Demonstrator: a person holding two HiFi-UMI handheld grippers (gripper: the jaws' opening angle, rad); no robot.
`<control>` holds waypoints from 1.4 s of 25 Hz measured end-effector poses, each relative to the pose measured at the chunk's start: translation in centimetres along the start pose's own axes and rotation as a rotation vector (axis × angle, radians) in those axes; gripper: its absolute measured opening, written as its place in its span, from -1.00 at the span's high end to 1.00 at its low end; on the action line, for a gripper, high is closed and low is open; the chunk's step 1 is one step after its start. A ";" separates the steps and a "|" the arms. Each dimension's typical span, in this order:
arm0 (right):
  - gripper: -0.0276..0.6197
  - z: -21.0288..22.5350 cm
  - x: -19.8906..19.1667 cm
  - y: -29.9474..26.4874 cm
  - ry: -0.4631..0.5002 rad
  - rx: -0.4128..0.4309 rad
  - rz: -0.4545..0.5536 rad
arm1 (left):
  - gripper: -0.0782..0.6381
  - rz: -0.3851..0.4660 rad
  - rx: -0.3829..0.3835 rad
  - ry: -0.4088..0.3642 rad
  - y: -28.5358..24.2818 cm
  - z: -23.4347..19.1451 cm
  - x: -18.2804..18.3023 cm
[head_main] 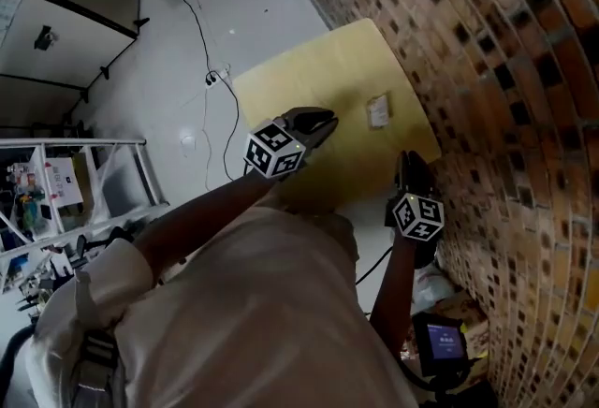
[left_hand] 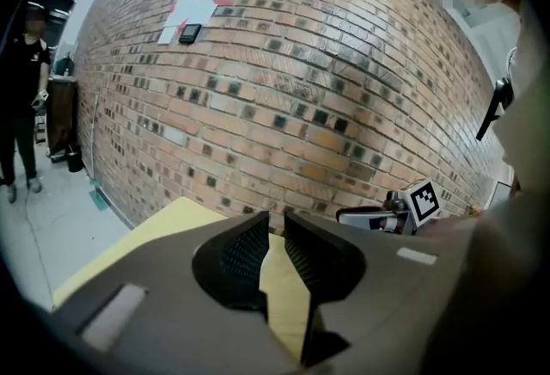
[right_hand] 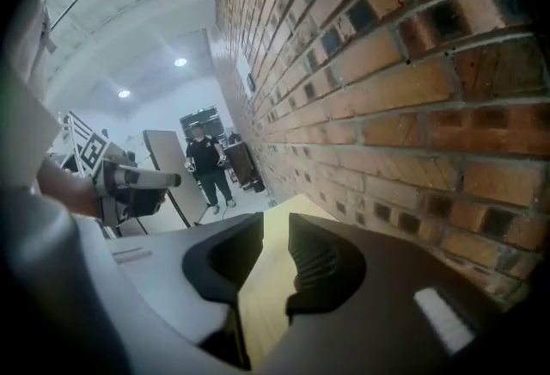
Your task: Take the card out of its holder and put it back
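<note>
The left tongs (head_main: 321,123) are released: in the left gripper view their jaws stand a narrow gap apart with nothing between them, and only the yellow table (head_main: 299,83) shows through the slot. The right tongs (head_main: 410,159) are released too, with the jaws parted and empty over the same tabletop. In the head view the left tongs reach over the table's near half and point toward two o'clock. The right tongs sit at the table's near right corner and point toward twelve, close along the brick wall (head_main: 505,69) that runs down the table's three o'clock side. The card holder (head_main: 378,110) lies flat on the table near that wall, at about two o'clock from the left tongs and eleven o'clock from the right, touched by neither. It shows as one small pale piece — whether the card is inside is too small to tell. A cable (head_main: 201,69) trails over the floor at the table's nine o'clock side.
</note>
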State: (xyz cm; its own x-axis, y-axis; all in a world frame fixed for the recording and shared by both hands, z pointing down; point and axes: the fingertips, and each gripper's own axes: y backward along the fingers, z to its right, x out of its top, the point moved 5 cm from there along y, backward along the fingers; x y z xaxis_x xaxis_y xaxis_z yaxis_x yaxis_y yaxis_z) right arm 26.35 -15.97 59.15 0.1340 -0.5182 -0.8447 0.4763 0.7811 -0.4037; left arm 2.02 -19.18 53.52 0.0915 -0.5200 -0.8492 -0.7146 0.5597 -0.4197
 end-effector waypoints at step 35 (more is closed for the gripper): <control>0.66 5.3 -8.5 -17.6 0.120 0.080 -0.388 | 0.61 0.003 0.133 0.098 -1.6 -4.6 1.1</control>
State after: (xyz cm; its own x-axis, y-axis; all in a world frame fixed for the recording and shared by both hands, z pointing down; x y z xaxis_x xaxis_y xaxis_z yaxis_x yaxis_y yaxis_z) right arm 21.46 -27.17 75.35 -0.1692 -0.7210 -0.6720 0.5383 0.5036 -0.6758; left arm 0.09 -23.58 54.74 0.0163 -0.5749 -0.8180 -0.6161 0.6386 -0.4611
